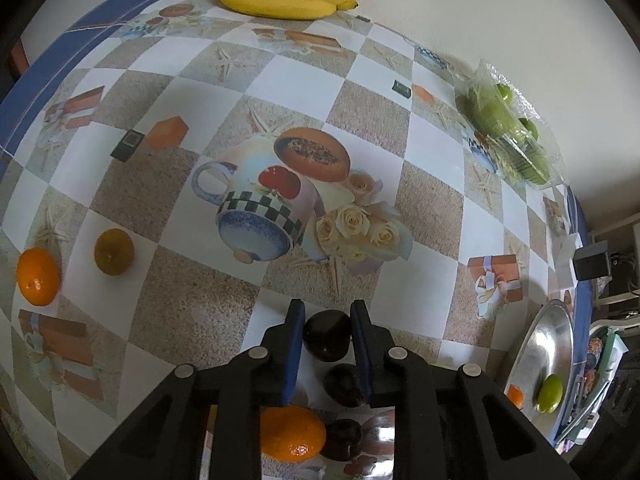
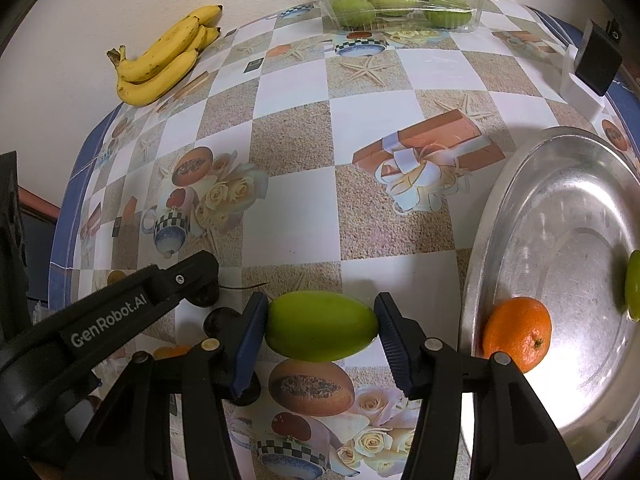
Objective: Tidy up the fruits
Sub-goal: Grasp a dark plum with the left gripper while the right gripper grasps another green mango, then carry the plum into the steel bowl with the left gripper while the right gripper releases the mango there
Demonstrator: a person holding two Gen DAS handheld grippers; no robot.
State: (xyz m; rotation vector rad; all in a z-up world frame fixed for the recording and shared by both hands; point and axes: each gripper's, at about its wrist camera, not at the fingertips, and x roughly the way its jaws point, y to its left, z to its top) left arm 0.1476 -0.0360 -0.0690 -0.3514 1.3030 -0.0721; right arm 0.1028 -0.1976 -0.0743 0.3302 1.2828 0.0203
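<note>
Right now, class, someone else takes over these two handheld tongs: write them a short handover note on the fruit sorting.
Left tongs: shut on a dark plum that sits on the tablecloth.
Right tongs: shut on a green fruit, beside the metal tray.
Done: one orange and one green fruit lie in the tray.
Left: the two held fruits; a second plum and a third; an orange near the left tongs; an orange and a brownish one further left.
Bananas and a clear punnet of green fruit are by the wall.
</note>
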